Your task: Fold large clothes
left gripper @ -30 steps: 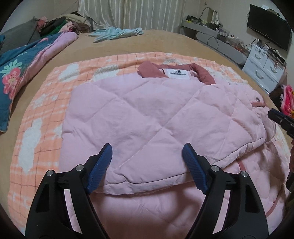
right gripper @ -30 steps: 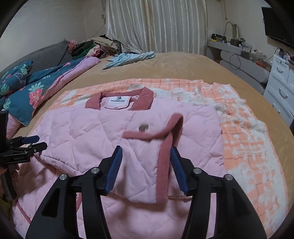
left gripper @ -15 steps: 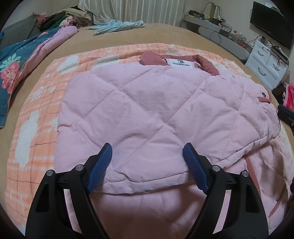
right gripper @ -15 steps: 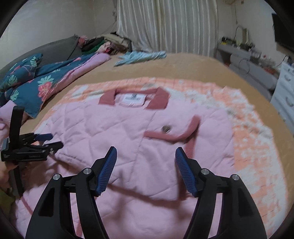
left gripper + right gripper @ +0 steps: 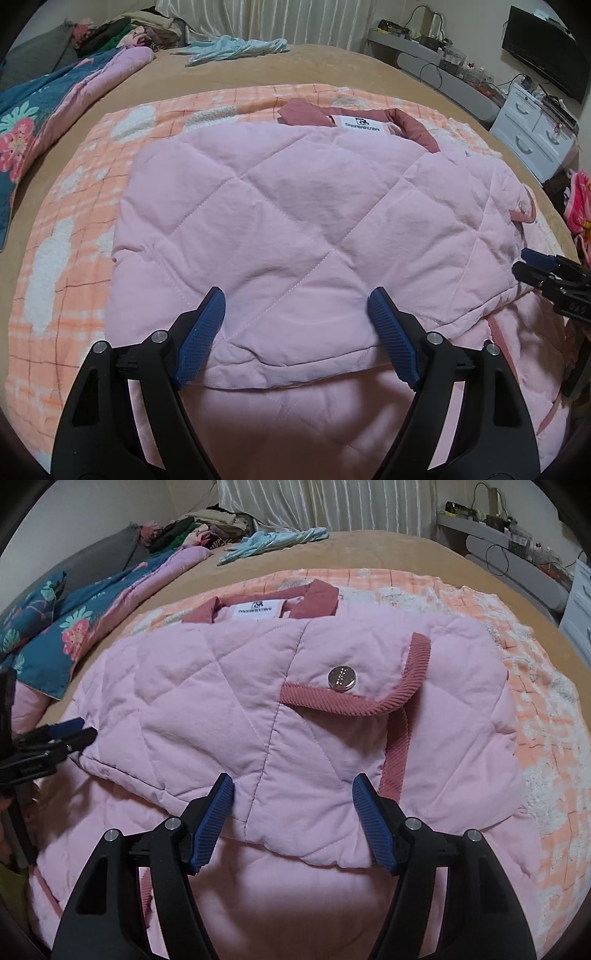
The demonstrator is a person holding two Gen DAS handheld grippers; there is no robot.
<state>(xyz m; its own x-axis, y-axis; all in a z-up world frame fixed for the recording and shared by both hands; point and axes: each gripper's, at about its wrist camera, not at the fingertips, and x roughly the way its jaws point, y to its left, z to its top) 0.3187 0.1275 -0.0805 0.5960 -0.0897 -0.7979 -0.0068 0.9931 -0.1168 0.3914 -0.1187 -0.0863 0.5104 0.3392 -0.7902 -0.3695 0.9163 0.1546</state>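
A pink quilted jacket [image 5: 295,206] lies folded on an orange-and-white blanket [image 5: 74,236] on the bed, its dusty-rose collar [image 5: 413,125] and white label at the far side. My left gripper [image 5: 295,299] hangs open over the near folded edge, and its blue pads do not press on the cloth. The right wrist view shows the jacket [image 5: 207,701] with a rose-trimmed pocket flap and a silver snap [image 5: 342,677]. My right gripper [image 5: 292,781] is open just above the near hem. Each gripper shows at the other view's edge: the right gripper [image 5: 535,264], the left gripper [image 5: 70,734].
A blue floral quilt [image 5: 26,122] lies along the bed's left side. A light blue garment [image 5: 236,46] and a pile of clothes [image 5: 122,31] sit at the far end. White drawers [image 5: 532,133], a shelf with cables and a TV [image 5: 546,48] stand to the right.
My right gripper's jaws have spread wider, and it has sunk closer to the jacket's near hem. The left gripper has barely shifted and stays open.
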